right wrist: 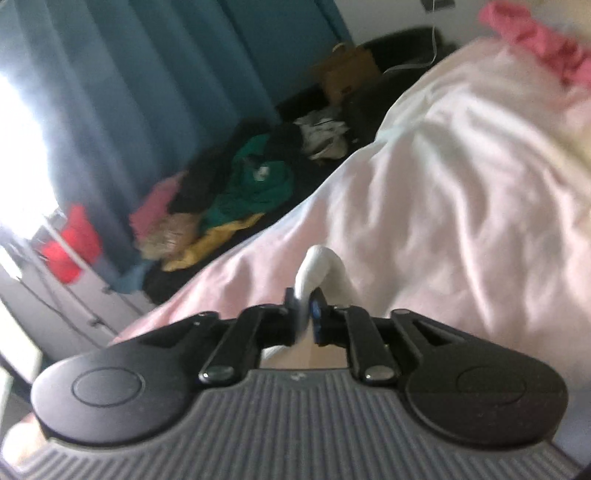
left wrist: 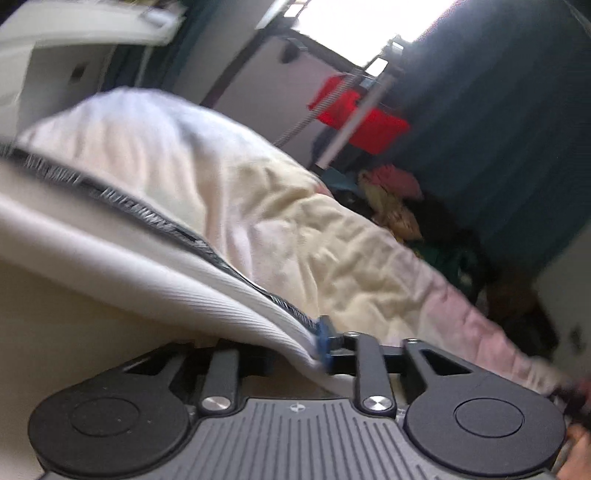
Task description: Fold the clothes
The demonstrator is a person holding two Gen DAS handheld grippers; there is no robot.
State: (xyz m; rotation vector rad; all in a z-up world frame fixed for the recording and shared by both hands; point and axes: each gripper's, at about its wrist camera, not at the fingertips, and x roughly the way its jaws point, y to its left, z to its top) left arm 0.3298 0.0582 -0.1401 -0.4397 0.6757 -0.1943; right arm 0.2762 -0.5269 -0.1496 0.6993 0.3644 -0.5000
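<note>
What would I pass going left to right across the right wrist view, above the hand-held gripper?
Red cloth → dark blue curtain → pile of coloured clothes → brown bag → pale pink bedding → pink garment.

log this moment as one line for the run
task: fold clothes | left gripper: white ribbed garment between pads | right gripper: pinching white fabric | surface: bed sheet

We are looking at a bed (right wrist: 461,155) that is wearing a crumpled pale pink and cream cover. A white ribbed garment with a dark zip (left wrist: 122,236) is lying across it on the left wrist view. A pink cloth (right wrist: 535,33) is sitting at its far edge. Beside the bed, a pile of clothes (right wrist: 236,192) is lying on a dark surface.
</note>
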